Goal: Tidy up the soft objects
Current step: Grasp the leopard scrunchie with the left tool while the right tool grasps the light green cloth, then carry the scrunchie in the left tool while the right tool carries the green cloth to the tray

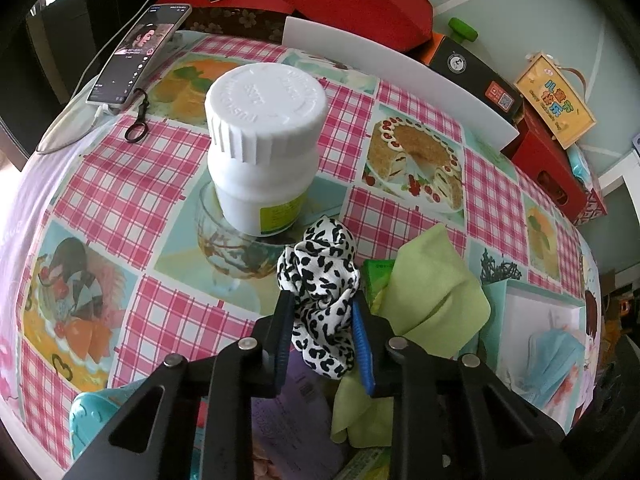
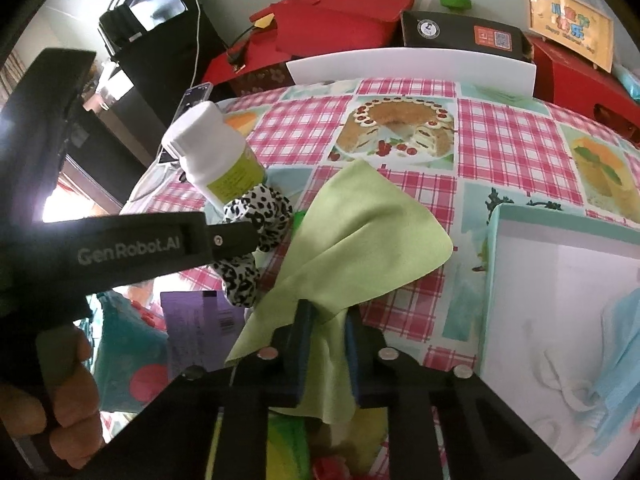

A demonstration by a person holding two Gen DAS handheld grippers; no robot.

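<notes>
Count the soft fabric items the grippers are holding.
2. The leopard-print scrunchie sits pinched in the left gripper; the green cloth in the right gripper. Others may be hidden.

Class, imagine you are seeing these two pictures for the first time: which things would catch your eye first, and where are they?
First the black-and-white spotted scrunchie, pinched in the left gripper, and beside it the green cloth, pinched in the right gripper above the pink checked tablecloth. Just behind the scrunchie stands a big white bottle. At the right is a white box with a blue face mask inside.
</notes>
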